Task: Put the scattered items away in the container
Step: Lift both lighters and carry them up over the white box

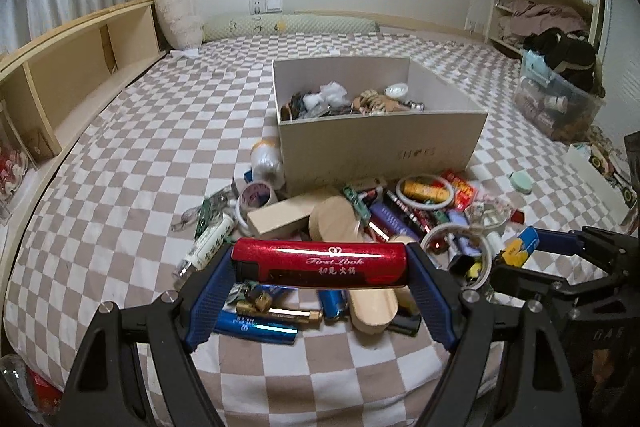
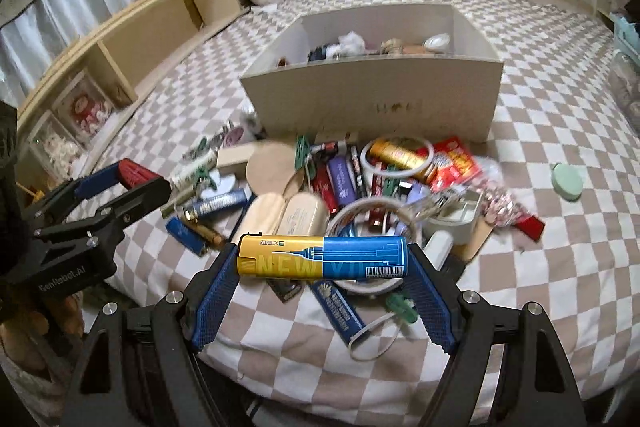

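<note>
My left gripper (image 1: 320, 265) is shut end to end on a red lighter (image 1: 320, 263), held crosswise above the pile. My right gripper (image 2: 322, 261) grips a yellow and blue lighter (image 2: 322, 257) the same way. Each gripper shows in the other's view: the right gripper (image 1: 520, 253) at the right edge with its yellow and blue lighter (image 1: 522, 247), the left gripper (image 2: 128, 179) at the left with its red lighter (image 2: 134, 173). Beyond the pile stands the beige box (image 1: 380, 143), also seen as the beige box (image 2: 376, 99), with several small things inside.
Scattered on the checkered bedspread (image 1: 140, 147) lie more lighters, wooden pieces (image 1: 336, 219), tape rolls (image 1: 256, 197), a white ring (image 2: 396, 157) and red packets (image 2: 456, 163). A green round case (image 2: 566, 181) lies apart at the right. A wooden shelf (image 1: 80, 67) runs along the left; a clear storage bin (image 1: 560, 103) stands at the right.
</note>
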Demonstrator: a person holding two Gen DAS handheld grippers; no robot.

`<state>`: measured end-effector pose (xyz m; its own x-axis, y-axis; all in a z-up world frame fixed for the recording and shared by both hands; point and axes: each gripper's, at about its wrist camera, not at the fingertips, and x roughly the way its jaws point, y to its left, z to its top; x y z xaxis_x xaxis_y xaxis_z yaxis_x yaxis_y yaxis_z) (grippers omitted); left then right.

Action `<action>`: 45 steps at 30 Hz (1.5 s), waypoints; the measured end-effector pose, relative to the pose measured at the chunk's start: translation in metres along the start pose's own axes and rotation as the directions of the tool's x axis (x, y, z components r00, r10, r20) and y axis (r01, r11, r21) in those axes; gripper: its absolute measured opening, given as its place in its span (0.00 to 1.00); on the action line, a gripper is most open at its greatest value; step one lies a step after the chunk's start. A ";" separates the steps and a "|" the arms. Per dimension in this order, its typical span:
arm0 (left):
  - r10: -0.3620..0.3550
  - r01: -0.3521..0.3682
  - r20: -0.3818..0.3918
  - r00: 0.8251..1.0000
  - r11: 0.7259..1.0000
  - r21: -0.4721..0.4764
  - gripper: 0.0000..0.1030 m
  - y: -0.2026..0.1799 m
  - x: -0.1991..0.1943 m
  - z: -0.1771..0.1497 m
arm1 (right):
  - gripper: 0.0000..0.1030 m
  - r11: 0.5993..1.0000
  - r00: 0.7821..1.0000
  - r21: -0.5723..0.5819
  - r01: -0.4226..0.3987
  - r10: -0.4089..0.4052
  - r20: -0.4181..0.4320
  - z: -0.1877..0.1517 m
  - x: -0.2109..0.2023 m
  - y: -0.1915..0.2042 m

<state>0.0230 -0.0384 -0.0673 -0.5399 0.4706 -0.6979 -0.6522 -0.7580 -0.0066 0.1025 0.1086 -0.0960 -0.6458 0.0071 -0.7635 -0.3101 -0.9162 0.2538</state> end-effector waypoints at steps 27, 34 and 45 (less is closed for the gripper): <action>-0.079 0.074 0.208 0.975 0.997 0.034 0.81 -0.016 -0.037 0.091 | 0.79 0.990 0.979 -0.130 0.052 -0.024 0.203 0.092 -0.086 0.016; -0.045 0.033 0.259 0.965 0.998 0.050 0.81 -0.015 -0.040 0.118 | 0.79 0.980 0.973 -0.184 0.080 -0.036 0.229 0.125 -0.104 0.019; -0.047 0.029 0.326 0.944 0.998 0.059 0.81 -0.018 -0.044 0.164 | 0.79 0.976 0.963 -0.196 0.097 -0.042 0.266 0.182 -0.118 0.021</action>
<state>-0.0283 0.0285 0.0809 -0.6530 0.6270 -0.4248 -0.6976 -0.7163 0.0152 0.0451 0.1611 0.1081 -0.7947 0.1519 -0.5877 -0.2284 -0.9719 0.0576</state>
